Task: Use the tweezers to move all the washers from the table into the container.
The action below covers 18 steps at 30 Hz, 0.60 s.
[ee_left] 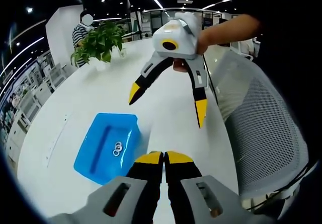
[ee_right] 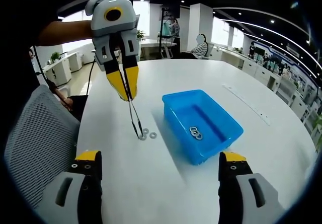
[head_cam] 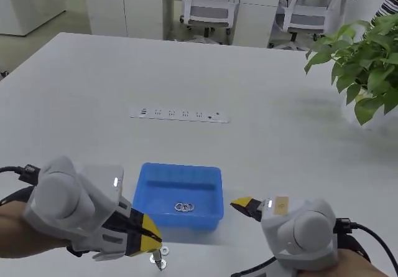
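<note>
My left gripper [head_cam: 149, 236] [ee_right: 124, 87] is shut on a pair of thin metal tweezers [ee_right: 134, 117] [head_cam: 159, 262] that point down at the table. The tweezer tips rest at a small cluster of loose washers [ee_right: 147, 133] [head_cam: 164, 251] on the white table, just in front of the blue container [head_cam: 180, 187] [ee_left: 103, 146] [ee_right: 201, 121]. More washers [head_cam: 184, 207] [ee_left: 117, 148] [ee_right: 195, 132] lie inside the container. My right gripper [head_cam: 249, 207] [ee_left: 167, 105] [ee_right: 161, 158] hovers open to the right of the container with nothing between its jaws.
A white power strip [head_cam: 179, 114] lies mid-table beyond the container. A potted plant [head_cam: 367, 65] stands at the table's right edge. A mesh office chair [ee_right: 35, 133] sits behind the near edge. Desks and chairs [head_cam: 208, 6] fill the room behind.
</note>
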{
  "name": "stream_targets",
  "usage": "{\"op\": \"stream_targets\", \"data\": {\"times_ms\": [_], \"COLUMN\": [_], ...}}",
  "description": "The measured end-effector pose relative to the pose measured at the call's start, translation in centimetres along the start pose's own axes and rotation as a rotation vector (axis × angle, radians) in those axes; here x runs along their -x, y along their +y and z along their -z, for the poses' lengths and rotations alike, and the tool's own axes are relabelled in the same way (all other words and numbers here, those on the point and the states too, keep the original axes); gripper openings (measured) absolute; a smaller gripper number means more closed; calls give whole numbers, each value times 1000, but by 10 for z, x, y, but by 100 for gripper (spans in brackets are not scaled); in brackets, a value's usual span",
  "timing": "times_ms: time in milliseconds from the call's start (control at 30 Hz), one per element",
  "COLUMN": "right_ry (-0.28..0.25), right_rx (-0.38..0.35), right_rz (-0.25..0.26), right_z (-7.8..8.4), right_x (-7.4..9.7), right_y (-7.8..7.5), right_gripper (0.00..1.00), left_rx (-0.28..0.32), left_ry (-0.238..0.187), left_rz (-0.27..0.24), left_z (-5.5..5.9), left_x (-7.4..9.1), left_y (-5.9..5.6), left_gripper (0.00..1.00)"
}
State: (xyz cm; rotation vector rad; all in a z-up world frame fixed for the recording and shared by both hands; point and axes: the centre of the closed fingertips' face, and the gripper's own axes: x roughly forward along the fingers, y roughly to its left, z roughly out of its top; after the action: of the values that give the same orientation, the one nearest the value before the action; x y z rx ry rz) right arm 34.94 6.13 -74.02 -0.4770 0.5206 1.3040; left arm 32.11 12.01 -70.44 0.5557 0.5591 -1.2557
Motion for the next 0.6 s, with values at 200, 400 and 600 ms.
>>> {"op": "stream_targets", "data": {"times_ms": [200, 400, 600], "right_ry": [-13, -28, -33], "right_rx": [24, 56, 86], "right_rz": [-29, -74, -118], "right_z": [-4, -11, -15], "right_x": [-4, -12, -23], "right_y": [6, 15, 22], "right_gripper": [92, 82, 69], "left_rx": [-10, -22, -28], "left_ry": [-1, 0, -2], "left_rz": [15, 27, 46], "left_z": [0, -3, -6], "left_x": [-1, -3, -6], "left_y": [0, 1, -1], "left_gripper": [5, 5, 5]}}
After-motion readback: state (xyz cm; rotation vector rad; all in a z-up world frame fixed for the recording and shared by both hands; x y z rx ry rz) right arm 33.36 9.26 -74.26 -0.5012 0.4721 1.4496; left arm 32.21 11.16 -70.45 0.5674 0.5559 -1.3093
